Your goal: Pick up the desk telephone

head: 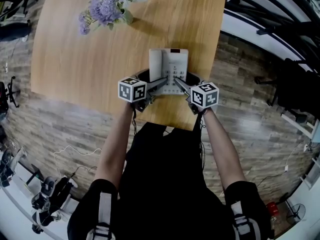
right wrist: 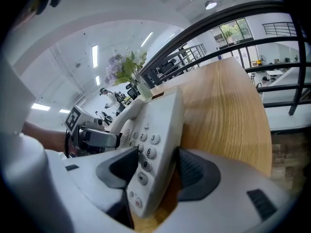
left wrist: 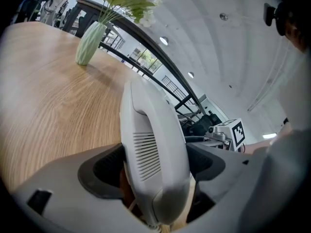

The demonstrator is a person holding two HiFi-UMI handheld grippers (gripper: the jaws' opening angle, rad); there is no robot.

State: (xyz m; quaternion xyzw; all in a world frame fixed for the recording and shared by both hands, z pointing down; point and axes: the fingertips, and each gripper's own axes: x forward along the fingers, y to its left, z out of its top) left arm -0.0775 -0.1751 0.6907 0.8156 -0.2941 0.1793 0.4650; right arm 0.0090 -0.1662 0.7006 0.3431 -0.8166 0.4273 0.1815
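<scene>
The white desk telephone (head: 169, 69) sits near the front edge of the wooden table (head: 75, 59). Its handset (left wrist: 153, 154) lies along the phone's left side, and my left gripper (head: 159, 84) is shut on it, a dark pad pressed to each side. My right gripper (head: 178, 83) is shut on the keypad side of the telephone (right wrist: 150, 159), one pad over the number keys and the other under the body's right edge. The phone looks tilted in the right gripper view. Both marker cubes show in the head view.
A pale green vase (left wrist: 90, 43) of purple flowers (head: 107, 6) stands at the table's far left. Black railings (right wrist: 252, 23) run beyond the table's right side. Cables and gear lie on the wood-plank floor (head: 65, 149) at the lower left.
</scene>
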